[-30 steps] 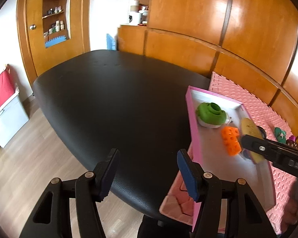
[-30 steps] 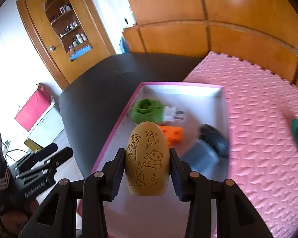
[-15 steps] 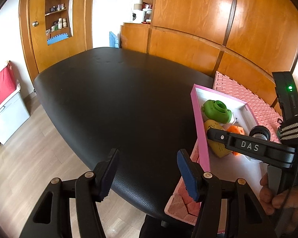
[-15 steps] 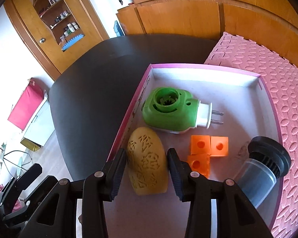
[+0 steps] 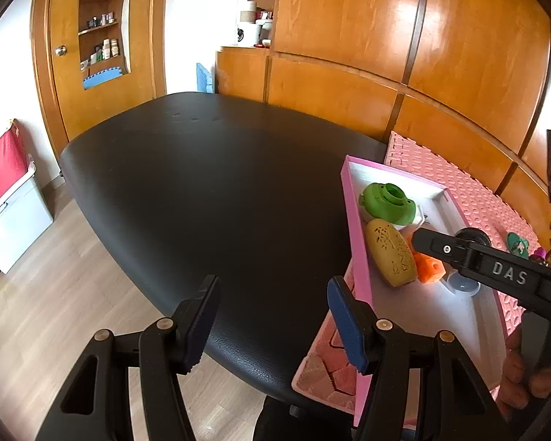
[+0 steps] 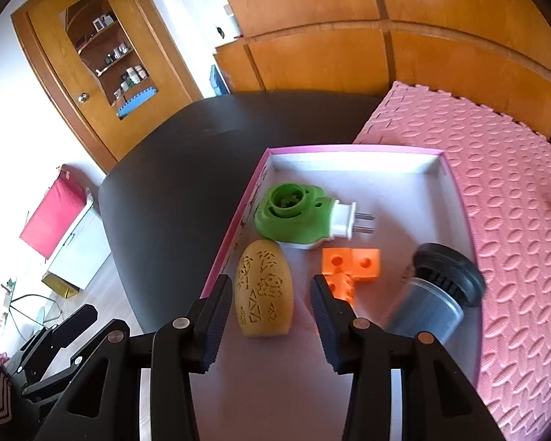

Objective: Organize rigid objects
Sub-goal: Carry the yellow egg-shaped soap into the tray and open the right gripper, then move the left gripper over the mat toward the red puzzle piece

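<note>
Yellow egg-shaped carved plastic piece (image 6: 263,288) lying in the pink-rimmed white tray (image 6: 352,156), between the right gripper (image 6: 272,296)'s parted pads with gaps either side; left gripper (image 5: 272,316) spread, empty, above the black table (image 5: 202,191); "DAS" printed on the right gripper.

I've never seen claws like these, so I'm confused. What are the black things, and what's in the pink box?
They are two hand-held grabbers, one in each of a person's hands, each with a camera looking along its jaws. One picture comes from the left gripper, open and empty over the black table. The other comes from the right gripper; its jaws sit loosely around a yellow egg lying in the pink box, beside a green plug-in gadget, orange blocks and a small jar.
</note>
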Motion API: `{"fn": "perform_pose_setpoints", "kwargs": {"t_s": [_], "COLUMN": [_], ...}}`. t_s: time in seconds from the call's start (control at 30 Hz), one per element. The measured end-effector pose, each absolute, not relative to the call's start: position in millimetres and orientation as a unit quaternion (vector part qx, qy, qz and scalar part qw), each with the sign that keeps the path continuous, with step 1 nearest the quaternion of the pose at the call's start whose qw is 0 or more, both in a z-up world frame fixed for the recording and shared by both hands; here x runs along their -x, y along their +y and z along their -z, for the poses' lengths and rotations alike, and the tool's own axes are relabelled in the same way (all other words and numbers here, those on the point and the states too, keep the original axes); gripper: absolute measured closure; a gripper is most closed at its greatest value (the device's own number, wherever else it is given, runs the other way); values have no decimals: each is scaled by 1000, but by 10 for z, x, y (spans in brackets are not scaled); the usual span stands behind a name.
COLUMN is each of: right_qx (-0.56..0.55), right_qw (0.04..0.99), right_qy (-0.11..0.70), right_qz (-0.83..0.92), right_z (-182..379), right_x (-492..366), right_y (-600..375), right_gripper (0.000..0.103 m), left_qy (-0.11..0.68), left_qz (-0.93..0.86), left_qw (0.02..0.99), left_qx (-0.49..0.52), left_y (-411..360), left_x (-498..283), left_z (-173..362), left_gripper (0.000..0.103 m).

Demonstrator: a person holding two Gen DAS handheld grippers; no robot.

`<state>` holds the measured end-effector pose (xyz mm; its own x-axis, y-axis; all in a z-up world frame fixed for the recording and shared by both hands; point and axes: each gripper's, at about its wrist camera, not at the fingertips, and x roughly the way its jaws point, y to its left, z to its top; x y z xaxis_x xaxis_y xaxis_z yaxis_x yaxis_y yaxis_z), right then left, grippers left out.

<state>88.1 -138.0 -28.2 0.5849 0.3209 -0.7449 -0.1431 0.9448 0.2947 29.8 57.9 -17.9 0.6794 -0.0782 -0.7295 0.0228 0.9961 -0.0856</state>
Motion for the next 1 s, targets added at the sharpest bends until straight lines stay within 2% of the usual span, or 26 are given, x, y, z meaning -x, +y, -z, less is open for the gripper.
{"fn": "perform_pose_setpoints", "kwargs": {"t_s": [0.53, 1.0], "right_qx": [-76, -90], "right_qw": [916, 920], "right_qy": [386, 380], "right_qz": [-77, 34], "right_z": [-1, -38], "right_x": [-479, -32], "right_y": [-1825, -2960], "right_gripper": [59, 59], "left_qy": [390, 380], "left_qz": [71, 126], "left_qw": [918, 915], "left_qx": [-3, -42], "left_y": [184, -242], "left_x": [-174, -82], "left_z": [82, 16], "left_gripper": [42, 42]}}
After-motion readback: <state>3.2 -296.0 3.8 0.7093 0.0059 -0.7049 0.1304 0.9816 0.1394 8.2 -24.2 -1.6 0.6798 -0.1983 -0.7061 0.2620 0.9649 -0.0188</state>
